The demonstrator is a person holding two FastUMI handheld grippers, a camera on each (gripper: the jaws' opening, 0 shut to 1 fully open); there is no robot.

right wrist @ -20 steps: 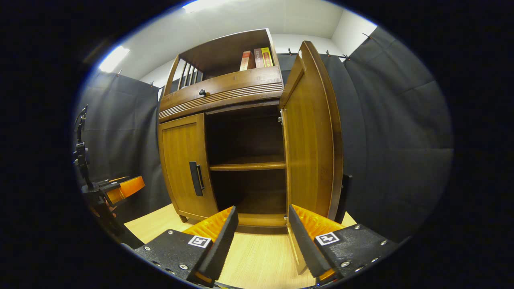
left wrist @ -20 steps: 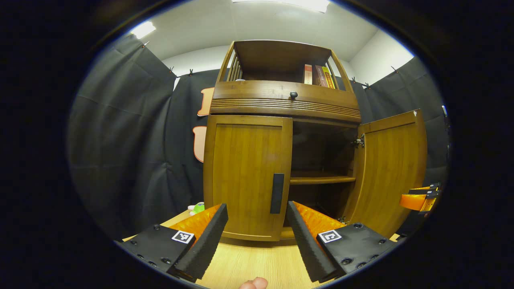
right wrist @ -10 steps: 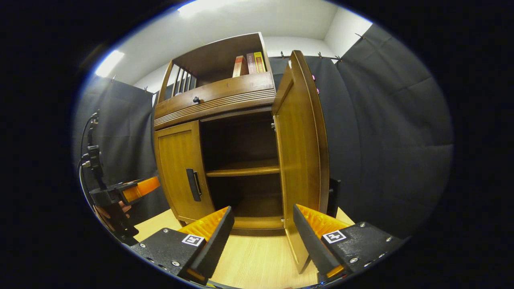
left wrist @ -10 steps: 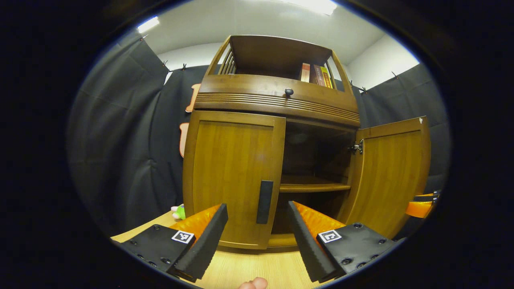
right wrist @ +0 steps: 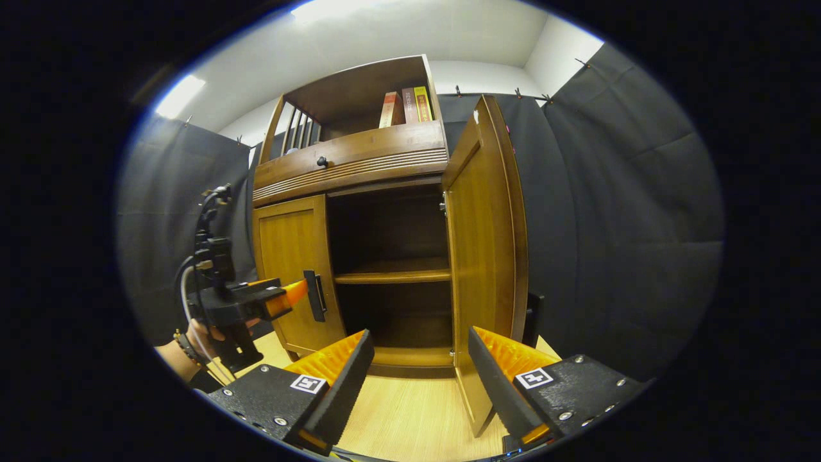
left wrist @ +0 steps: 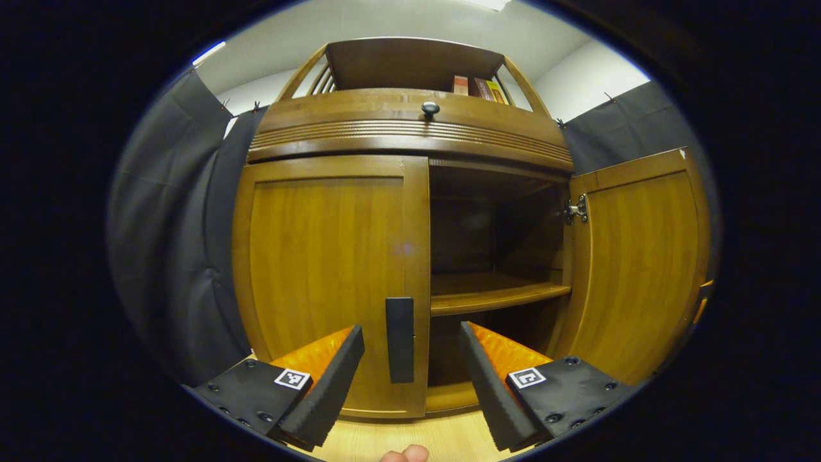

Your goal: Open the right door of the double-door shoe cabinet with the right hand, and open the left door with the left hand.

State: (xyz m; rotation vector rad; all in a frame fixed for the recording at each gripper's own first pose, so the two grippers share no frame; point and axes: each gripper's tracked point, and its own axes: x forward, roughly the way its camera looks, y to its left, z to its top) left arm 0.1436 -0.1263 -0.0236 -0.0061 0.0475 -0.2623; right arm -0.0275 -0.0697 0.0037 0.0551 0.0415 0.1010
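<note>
Left hand-held gripper (left wrist: 410, 372) nearer handle (left wrist: 399, 339); cabinet (right wrist: 391, 256) shelves bare

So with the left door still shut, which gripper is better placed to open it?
Left. The left gripper is open with the left door's handle between its fingers; the right gripper sits open by the already open right door.

The left gripper view looked from low and close, straight at the shoe cabinet (left wrist: 410, 212), tilted slightly upward, with the closed left door (left wrist: 330, 282) at nine o'clock and its handle (left wrist: 399, 339) at six o'clock. The right gripper view sat farther back, off toward the cabinet's right, also low and tilted upward, with the open right door (right wrist: 484, 256) at three o'clock. Both views shared the cabinet front, its inner shelf (right wrist: 392, 276) and the books (right wrist: 405, 106) at twelve o'clock.
</note>
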